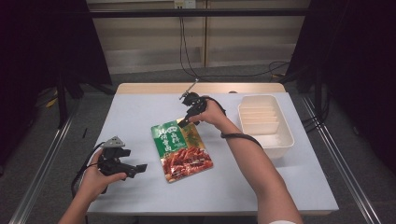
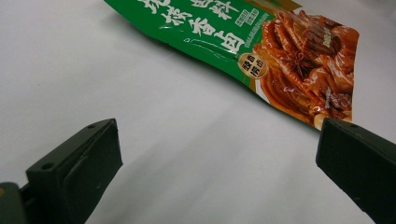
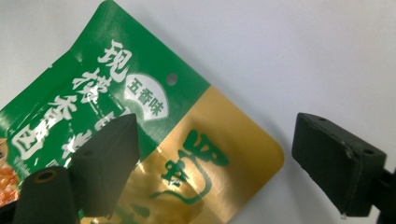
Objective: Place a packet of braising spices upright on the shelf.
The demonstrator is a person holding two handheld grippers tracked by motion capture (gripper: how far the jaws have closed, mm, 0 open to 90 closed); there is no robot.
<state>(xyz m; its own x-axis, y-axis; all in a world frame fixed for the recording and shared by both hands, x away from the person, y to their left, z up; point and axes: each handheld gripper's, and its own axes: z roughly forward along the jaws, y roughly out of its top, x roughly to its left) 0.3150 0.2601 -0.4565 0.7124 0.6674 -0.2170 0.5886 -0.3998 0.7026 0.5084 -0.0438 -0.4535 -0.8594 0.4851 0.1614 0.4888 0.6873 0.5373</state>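
The green and gold food pouch point(image 1: 181, 150) lies flat near the middle of the white table point(image 1: 140, 112), printed side up. The right gripper point(image 1: 185, 122) hangs over the pouch's far gold corner with its jaws spread wide, one above the pouch and one out past its edge; looks like the pads aren't pressing on it, though that's hard to be sure of. The left gripper point(image 1: 141, 167) sits off near the table's front left, jaws wide open on nothing, pointed at the pouch. A white divided tray point(image 1: 280, 142) is off to the right.
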